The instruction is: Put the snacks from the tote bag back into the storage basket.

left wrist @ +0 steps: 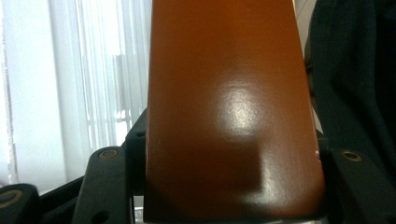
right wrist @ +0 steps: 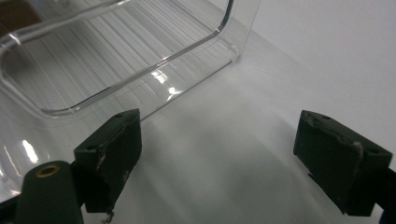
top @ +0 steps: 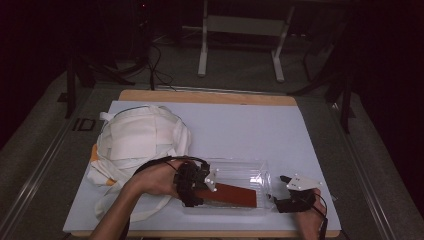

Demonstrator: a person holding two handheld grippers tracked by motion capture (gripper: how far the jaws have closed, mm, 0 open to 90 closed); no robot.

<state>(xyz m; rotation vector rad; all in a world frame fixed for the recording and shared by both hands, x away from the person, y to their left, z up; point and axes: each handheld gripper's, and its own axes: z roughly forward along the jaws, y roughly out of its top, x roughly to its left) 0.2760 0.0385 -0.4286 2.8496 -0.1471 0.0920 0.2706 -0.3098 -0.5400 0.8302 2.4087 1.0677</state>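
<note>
The left gripper (top: 212, 181) had its jaws clamped on the brown box (top: 234, 194), holding it inside the clear tray (top: 240, 167). The right gripper (top: 281, 192) sat just right of the tray, jaws apart, holding nothing.

White paper sheet (top: 260, 125): spread flat over most of a wooden tabletop (top: 210, 96), whose light brown edge is seen along the far side and as a thin strip at the near side.

White cloth bag (top: 142, 140): laid crumpled on the left part of the sheet, its straps folded across the top and trailing toward the near edge; a small orange patch is seen at its left side.

Grey carpeted floor (top: 240, 75): seen beyond and to both sides of the table.

White metal frame legs (top: 202, 55): stood on the floor behind the table.

Black cables (top: 157, 70): trailed across the floor at the far left.
</note>
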